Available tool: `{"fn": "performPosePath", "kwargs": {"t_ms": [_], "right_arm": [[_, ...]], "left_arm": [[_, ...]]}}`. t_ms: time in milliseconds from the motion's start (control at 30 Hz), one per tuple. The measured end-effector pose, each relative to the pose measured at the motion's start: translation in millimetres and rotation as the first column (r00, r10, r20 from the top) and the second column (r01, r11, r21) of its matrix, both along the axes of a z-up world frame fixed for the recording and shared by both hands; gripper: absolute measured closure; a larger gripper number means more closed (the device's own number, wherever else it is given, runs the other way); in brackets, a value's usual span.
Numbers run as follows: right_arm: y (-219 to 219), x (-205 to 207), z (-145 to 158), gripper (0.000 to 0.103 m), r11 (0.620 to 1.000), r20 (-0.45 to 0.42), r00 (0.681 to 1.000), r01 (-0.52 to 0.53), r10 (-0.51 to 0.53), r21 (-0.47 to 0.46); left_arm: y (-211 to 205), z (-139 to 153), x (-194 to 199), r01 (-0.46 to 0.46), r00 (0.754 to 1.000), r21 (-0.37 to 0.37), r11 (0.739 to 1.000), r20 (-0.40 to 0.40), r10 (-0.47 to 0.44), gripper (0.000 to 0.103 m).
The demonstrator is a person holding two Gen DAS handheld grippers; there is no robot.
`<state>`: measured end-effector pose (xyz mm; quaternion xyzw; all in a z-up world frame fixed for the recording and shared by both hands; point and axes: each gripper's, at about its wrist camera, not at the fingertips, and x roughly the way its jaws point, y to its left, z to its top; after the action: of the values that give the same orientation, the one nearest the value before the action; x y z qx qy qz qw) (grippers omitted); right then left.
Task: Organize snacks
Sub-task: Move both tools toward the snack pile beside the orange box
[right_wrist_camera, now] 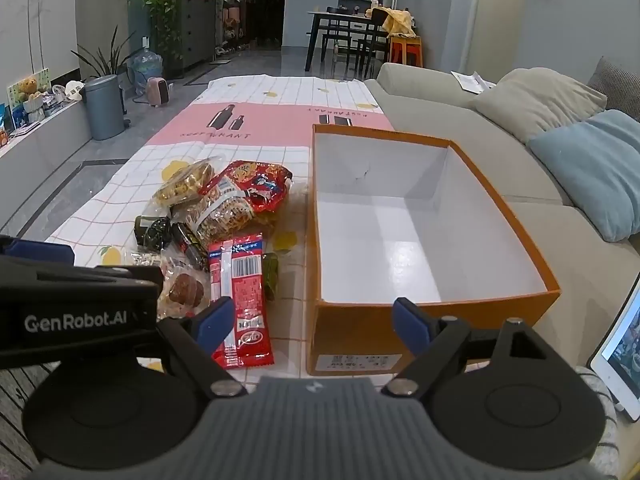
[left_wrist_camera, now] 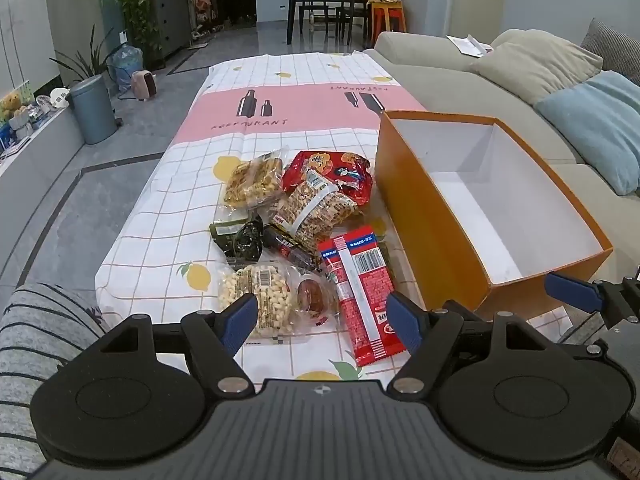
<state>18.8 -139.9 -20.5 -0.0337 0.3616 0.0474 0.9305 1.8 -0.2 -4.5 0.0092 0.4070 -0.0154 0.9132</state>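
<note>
Left gripper (left_wrist_camera: 322,318) held spread wide above the snack pile (left_wrist_camera: 296,224), nothing pinched, right gripper (right_wrist_camera: 310,322) likewise spread, empty orange box (right_wrist_camera: 420,220) set just beside the snacks

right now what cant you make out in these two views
- Dark green packet, right wrist view: mostly hidden behind the long red packet.
- Orange box label, right wrist view: print too small.
- Tablet, right wrist view: cut off by the edge.
- Peanut bag, left wrist view: near end covered by the left gripper's finger.
</note>
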Motion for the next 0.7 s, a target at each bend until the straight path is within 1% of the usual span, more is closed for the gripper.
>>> {"fn": "performPosePath", "kwargs": {"t_ms": [700], "right_arm": [[1, 5, -6, 0.02, 1.0, -0.06, 0.998, -0.001, 0.0, -0.017]], "left_arm": [[3, -10, 6, -0.003, 0.998, -0.016, 1.0, -0.061, 0.002, 0.017]]}}
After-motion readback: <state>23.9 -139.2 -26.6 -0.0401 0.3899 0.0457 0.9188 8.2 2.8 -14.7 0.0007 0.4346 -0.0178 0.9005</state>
